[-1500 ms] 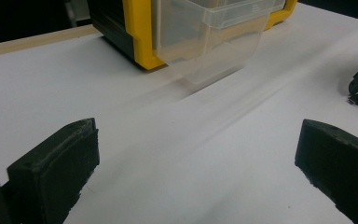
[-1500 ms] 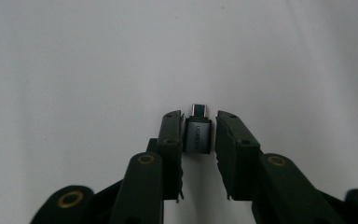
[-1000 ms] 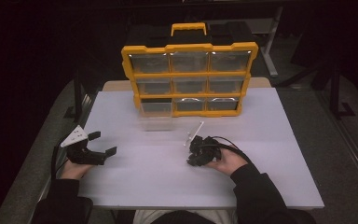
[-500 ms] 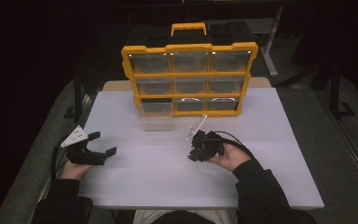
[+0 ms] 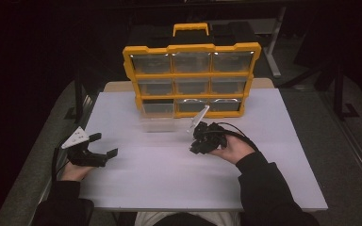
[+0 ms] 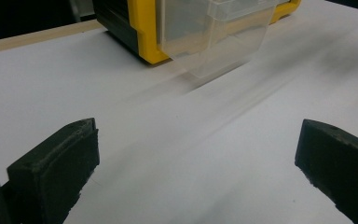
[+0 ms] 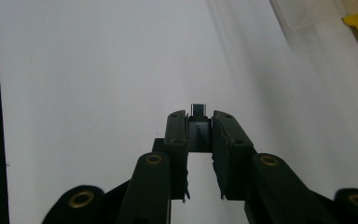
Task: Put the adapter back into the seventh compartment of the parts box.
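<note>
Left gripper: held low over the left edge of the counter, fingers spread wide apart with nothing between them; a grey three-cornered plate sits on top, and the person's left hand grips it from behind.

Left gripper view: the two black fingers frame bare white counter; ahead of them stand the pulled-out drawer and the yellow corner of the organizer.

Clear drawer: a see-through bin pulled forward out of the bottom-left slot of the organizer, its front end over the counter, toward the far edge and left of centre. I cannot tell whether anything lies in it.

Organizer: a yellow-framed case standing upright at the far edge of the counter, three rows of three clear drawers, a yellow handle on top.

Clear flap: a thin see-through piece tilted up just in front of the organizer's bottom row, right beside the right gripper's tip. I cannot tell whether they touch.

Right gripper: held in the person's right hand above the middle of the counter, right of centre, pointing left and toward the far edge; a black cable loops off it.

Small plug: a small dark connector-like piece with a metal tip, clamped between the right gripper's fingers, the tip poking out past them, above bare counter.
</note>
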Demonstrator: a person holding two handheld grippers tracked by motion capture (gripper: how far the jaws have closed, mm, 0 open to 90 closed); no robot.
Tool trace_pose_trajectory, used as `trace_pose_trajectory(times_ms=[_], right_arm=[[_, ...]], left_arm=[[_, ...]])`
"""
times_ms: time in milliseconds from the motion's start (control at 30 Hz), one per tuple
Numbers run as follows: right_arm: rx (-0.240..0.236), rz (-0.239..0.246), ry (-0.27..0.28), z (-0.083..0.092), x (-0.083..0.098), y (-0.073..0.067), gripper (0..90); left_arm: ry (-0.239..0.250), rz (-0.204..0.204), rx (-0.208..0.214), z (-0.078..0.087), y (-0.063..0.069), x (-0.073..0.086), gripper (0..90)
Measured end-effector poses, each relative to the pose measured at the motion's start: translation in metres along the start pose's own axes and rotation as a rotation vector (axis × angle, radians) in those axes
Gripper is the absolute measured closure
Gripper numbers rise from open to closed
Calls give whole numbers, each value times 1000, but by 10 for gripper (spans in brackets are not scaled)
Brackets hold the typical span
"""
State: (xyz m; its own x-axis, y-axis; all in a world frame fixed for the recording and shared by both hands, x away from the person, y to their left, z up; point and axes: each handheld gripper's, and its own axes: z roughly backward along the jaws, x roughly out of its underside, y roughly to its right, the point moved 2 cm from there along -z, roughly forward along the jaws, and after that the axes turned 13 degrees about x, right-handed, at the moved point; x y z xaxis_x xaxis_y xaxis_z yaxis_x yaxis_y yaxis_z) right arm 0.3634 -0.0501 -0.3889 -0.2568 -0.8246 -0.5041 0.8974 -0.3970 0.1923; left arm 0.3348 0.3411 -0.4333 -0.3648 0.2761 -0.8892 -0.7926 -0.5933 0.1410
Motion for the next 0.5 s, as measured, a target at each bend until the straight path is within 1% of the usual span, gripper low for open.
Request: trace_pose_trajectory(times_ms=[233,500], right_arm=[[7,6,7,5,-8,5,753],[16,8,13,13,-21,14,753]], left_arm=[[0,-1,-1,0,0,0,0],[0,0,-1,0,0,0,0]])
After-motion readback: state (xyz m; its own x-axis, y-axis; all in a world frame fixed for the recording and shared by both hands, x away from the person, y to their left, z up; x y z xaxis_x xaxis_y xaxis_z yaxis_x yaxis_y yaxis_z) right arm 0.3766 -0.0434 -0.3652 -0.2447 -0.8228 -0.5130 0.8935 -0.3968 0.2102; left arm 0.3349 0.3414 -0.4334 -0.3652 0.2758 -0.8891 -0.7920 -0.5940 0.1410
